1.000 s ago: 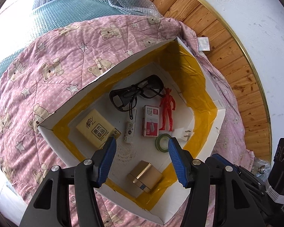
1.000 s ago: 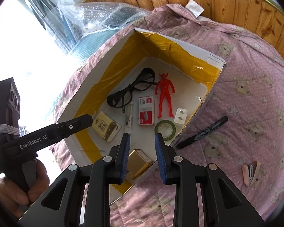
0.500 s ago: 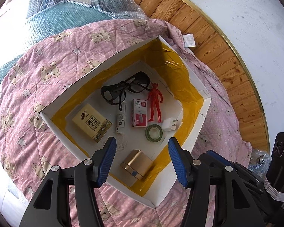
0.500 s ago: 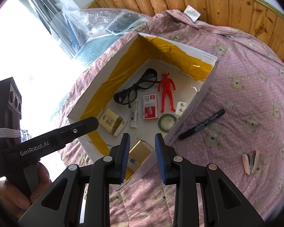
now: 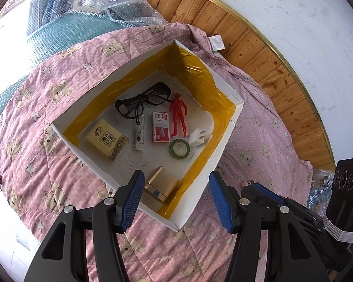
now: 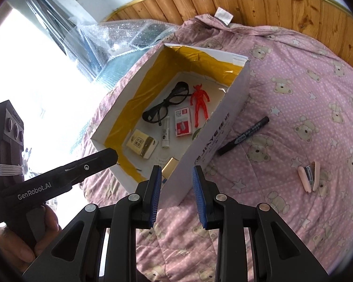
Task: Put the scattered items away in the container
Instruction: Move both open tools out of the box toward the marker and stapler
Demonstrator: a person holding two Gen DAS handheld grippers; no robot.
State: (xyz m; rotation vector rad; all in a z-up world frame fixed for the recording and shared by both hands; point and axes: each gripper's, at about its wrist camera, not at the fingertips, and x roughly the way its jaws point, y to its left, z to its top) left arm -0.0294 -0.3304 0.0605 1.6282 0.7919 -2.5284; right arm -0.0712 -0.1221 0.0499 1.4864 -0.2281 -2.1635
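Both your grippers, left (image 5: 176, 198) and right (image 6: 176, 193), hang released and empty above the box's (image 6: 214, 131) near corner; a marker (image 6: 243, 135) lies on the quilt (image 6: 294, 122) beside it.

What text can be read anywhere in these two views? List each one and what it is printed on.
"GenRobot.AI": side of the left gripper.
Large letters on the box outer wall: partly visible, unclear.
Chinese characters on the tissue pack: too small to read surely.
Red-and-white staples box: too small.
Black marker label: blurred.
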